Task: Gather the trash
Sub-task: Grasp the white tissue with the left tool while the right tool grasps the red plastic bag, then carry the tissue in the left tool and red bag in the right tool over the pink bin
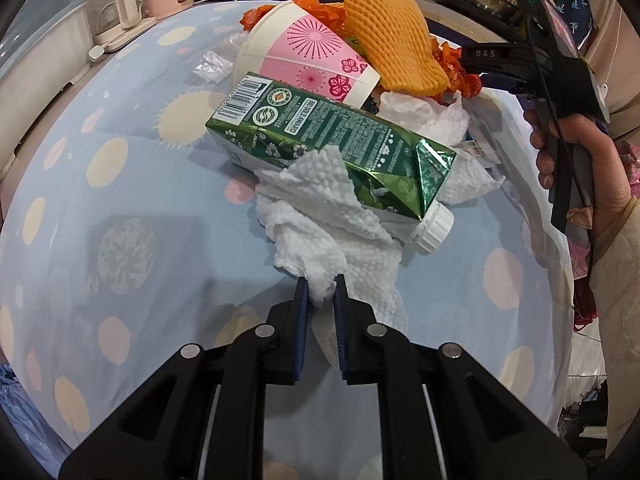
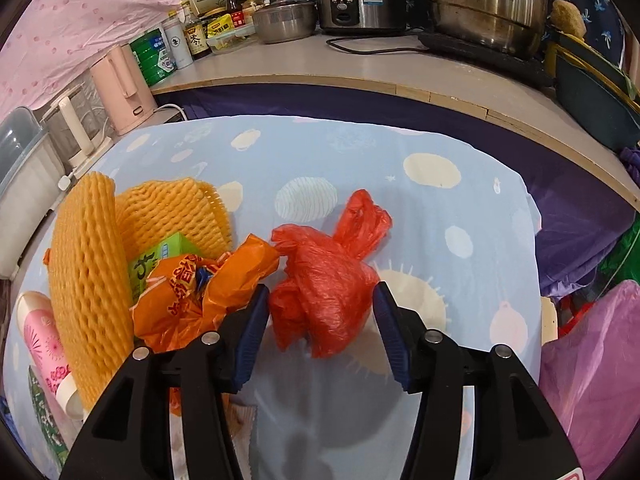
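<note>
Gathering is in hand: my left gripper point(image 1: 320, 294) pinches the paper towel point(image 1: 320, 216) under the green carton point(image 1: 320, 142) mid-table, my right gripper point(image 2: 320, 312) stands released around the red bag point(image 2: 326, 284), which I judge needs closing next.

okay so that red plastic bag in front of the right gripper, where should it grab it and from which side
Probably the bunched middle of the red plastic bag, coming straight forward from the near side. The right gripper is already open with a finger on each side of that bulge. The knotted tail points away at the far end, and the orange bag crowds the left.
</note>
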### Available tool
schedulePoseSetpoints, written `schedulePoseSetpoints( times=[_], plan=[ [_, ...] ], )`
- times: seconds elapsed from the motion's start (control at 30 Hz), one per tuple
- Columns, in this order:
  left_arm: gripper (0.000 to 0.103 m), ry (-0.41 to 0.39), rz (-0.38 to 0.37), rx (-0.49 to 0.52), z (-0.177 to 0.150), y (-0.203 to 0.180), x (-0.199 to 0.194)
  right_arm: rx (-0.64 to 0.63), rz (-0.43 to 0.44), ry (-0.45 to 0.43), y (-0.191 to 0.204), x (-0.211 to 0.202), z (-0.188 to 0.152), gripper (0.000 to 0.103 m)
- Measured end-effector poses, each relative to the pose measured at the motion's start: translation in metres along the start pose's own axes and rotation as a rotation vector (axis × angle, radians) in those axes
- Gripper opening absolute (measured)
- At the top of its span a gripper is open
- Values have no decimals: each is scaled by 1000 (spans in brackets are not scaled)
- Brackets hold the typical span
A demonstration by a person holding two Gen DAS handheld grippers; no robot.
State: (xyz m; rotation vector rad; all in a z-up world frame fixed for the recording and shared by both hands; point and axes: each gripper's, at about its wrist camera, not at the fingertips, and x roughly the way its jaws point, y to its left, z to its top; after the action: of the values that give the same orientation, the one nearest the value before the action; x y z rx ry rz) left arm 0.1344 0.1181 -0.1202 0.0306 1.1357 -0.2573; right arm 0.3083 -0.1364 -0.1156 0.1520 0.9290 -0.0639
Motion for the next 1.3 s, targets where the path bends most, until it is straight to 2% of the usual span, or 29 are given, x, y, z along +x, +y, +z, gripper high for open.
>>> schedulePoseSetpoints(
  times=[0.07, 0.2, 0.33, 0.73, 1.03, 1.3],
  plan=[
    [12, -2, 1, 1, 0, 0, 0, 9, 3, 10, -2, 3, 1, 37],
    [12, -5, 4, 5, -2, -2, -1, 25, -10, 6, -7, -5, -2, 30],
    [12, -4, -7, -4, -1, -1, -4, 51, -20, -23, -15, -32, -12, 29],
    [11, -122, -38, 22, 5, -26, -60, 152, -24, -95, -63, -151, -60, 29],
    [11, -200, -82, 63, 16, -61, -95, 157, 11, -133, -75, -200, -80, 29],
    [11, -271, -176, 95, 34, -89, -128, 198, -43, -164, -98, -229, -95, 29]
  ],
)
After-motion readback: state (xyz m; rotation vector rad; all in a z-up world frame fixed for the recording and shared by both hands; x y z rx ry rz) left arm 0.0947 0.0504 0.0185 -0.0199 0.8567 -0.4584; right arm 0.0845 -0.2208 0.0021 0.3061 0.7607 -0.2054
